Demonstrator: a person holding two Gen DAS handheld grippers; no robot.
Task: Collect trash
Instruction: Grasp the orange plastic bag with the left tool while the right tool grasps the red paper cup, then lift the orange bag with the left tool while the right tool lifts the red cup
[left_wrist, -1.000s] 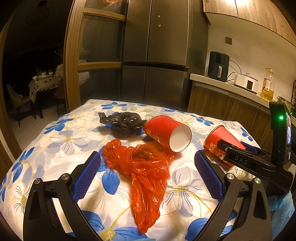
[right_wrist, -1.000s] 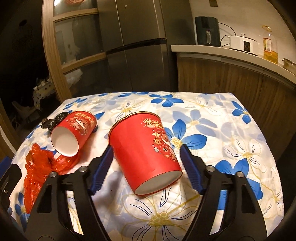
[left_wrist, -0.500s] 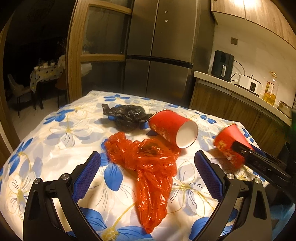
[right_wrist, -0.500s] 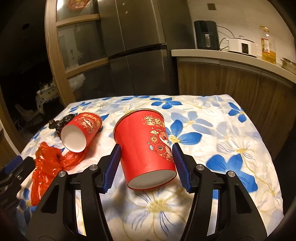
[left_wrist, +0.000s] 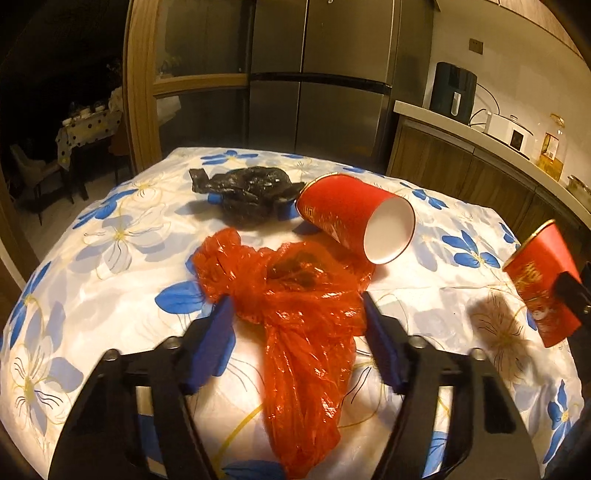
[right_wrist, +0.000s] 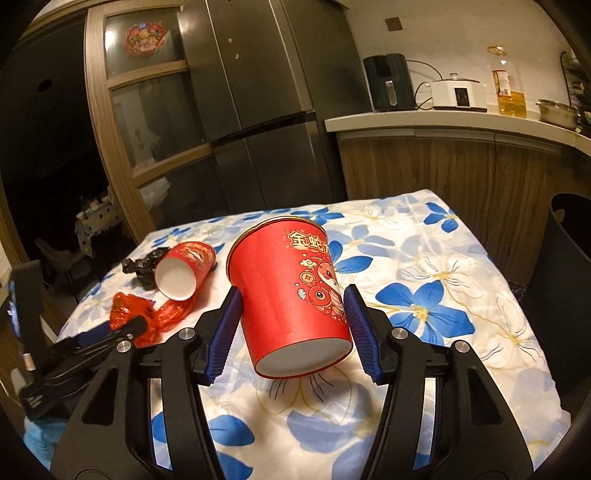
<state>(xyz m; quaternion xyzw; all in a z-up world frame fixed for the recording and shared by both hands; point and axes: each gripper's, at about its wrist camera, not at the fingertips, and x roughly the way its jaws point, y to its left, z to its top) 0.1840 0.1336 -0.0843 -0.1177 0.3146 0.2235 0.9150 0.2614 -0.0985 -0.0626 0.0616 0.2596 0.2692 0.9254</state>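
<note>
My right gripper (right_wrist: 293, 326) is shut on a red paper cup (right_wrist: 291, 299) and holds it above the table, base toward the camera; the cup also shows at the right edge of the left wrist view (left_wrist: 541, 288). My left gripper (left_wrist: 297, 332) is partly closed around a crumpled red plastic bag (left_wrist: 295, 302) lying on the flowered tablecloth (left_wrist: 122, 236); its pads stand close on both sides of the bag. A second red cup (left_wrist: 354, 216) lies on its side behind the bag. A crumpled black plastic bag (left_wrist: 247, 190) lies beyond it.
A refrigerator (left_wrist: 321, 74) stands behind the table. A counter (right_wrist: 461, 122) at the right carries an air fryer (right_wrist: 388, 83), a cooker, an oil bottle and a pot. A dark bin (right_wrist: 569, 251) stands right of the table.
My right gripper closed on the red cup and lifted it off the table. My left gripper narrowed its jaws around the red plastic bag.
</note>
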